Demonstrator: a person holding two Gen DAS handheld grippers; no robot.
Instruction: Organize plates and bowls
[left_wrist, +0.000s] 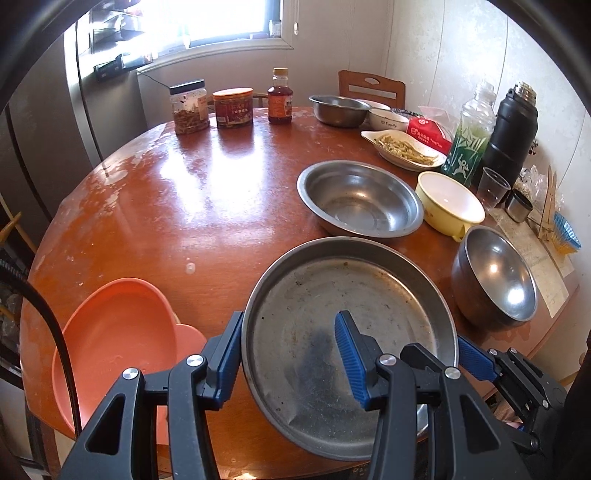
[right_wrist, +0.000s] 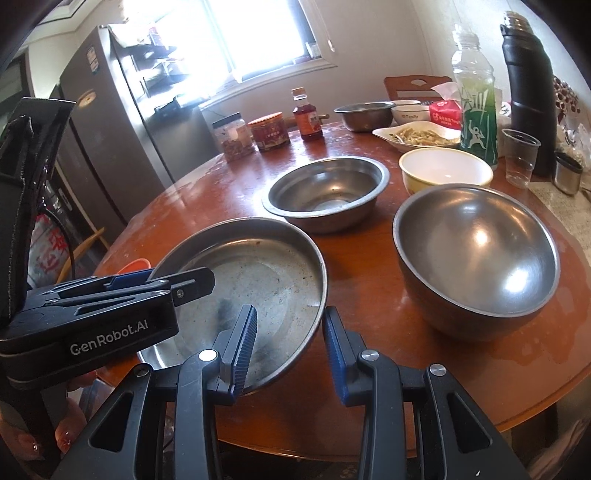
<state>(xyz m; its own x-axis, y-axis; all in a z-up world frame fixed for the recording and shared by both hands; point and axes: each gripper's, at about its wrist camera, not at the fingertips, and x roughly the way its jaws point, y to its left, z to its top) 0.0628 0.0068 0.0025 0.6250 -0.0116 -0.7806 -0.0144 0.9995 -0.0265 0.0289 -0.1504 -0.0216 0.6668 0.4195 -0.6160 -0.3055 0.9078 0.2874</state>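
A wide, flat steel pan (left_wrist: 332, 314) sits at the near edge of the round wooden table (left_wrist: 166, 206). My left gripper (left_wrist: 290, 354) is open, straddling the pan's left rim, one finger outside and one inside. My right gripper (right_wrist: 291, 350) is open, straddling the pan's (right_wrist: 258, 280) right rim the same way. A shallow steel bowl (left_wrist: 360, 199), a deep steel bowl (left_wrist: 495, 273) and a yellow bowl (left_wrist: 448, 201) stand beyond. An orange plastic bowl (left_wrist: 118, 332) lies left of the pan.
At the back stand two jars (left_wrist: 190, 107), a sauce bottle (left_wrist: 280, 96), another steel bowl (left_wrist: 338, 109), a white bowl (left_wrist: 388, 118), a dish of food (left_wrist: 404, 149), a green bottle (left_wrist: 469, 136), a black flask (left_wrist: 511, 129) and a plastic cup (left_wrist: 491, 186). A fridge (right_wrist: 110, 140) stands left.
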